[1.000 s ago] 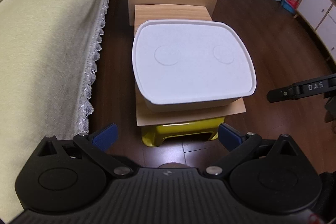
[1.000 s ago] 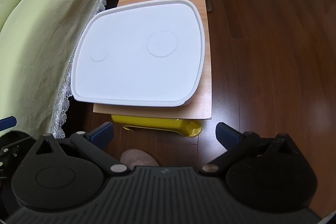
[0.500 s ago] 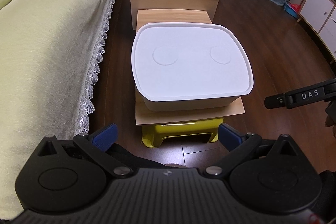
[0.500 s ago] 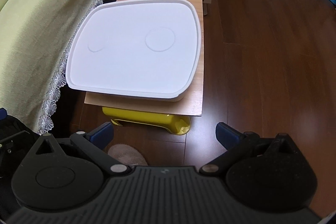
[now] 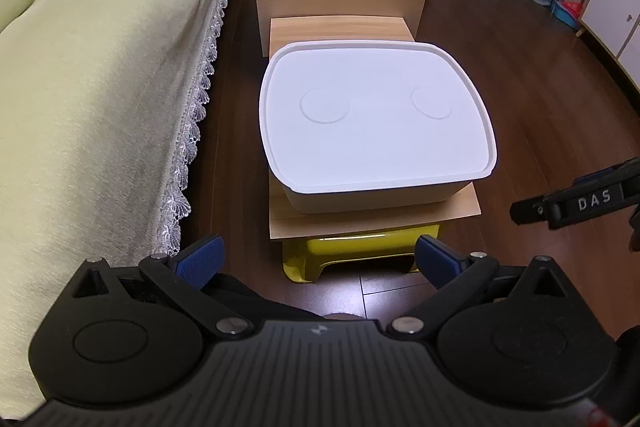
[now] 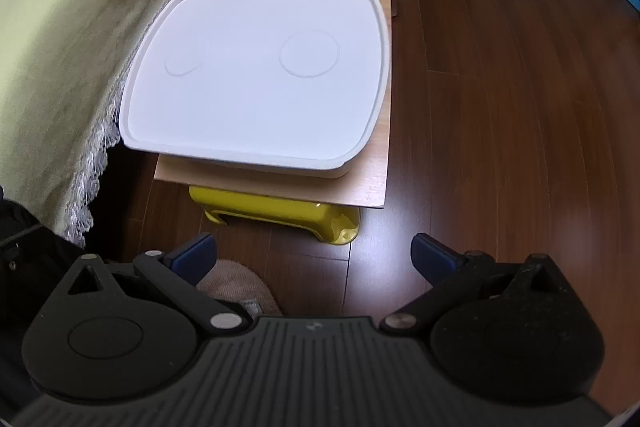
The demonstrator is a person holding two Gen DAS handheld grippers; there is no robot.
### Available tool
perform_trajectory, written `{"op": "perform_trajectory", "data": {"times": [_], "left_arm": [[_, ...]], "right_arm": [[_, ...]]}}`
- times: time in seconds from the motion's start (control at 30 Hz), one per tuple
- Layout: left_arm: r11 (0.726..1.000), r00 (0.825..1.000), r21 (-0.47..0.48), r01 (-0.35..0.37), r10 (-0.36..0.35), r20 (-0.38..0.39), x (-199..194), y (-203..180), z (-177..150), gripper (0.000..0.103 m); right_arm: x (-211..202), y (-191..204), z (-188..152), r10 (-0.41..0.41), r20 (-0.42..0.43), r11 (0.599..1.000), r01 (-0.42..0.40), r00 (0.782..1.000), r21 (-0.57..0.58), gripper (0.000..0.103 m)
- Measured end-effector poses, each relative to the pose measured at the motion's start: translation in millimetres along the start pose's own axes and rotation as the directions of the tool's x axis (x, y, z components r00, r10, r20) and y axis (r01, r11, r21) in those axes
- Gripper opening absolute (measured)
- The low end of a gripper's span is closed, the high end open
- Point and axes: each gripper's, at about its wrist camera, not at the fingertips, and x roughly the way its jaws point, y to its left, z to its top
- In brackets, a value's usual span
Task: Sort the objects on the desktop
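Ahead of both hand-held grippers, left (image 5: 318,261), right (image 6: 314,255), lidded white box (image 5: 372,119)

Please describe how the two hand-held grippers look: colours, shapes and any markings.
Both the left gripper and right gripper have a black ribbed body, two round black housings, silver pivot pins and blue finger pads. Seen from the left wrist, a black bar of the right gripper carries white letters "DAS".
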Motion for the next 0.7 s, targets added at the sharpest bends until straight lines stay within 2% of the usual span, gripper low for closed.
{"op": "perform_trajectory", "data": {"times": [0.13,0.7], "left_arm": [[1.000,1.000,-0.006,0.003,-0.003,-0.010,2.1,1.4,2.1,0.102],[1.000,0.999,-0.002,0.013,-0.013,-0.032,10.6,1.9,11.1,0.102]], "right_arm": [[-4.7,-3.3,1.0,-0.005,0.029,1.000,0.004,1.000,0.026,0.102],[-2.9,2.0,0.4,-0.016,0.022,1.000,0.015,1.000,0.003,0.102]]}}
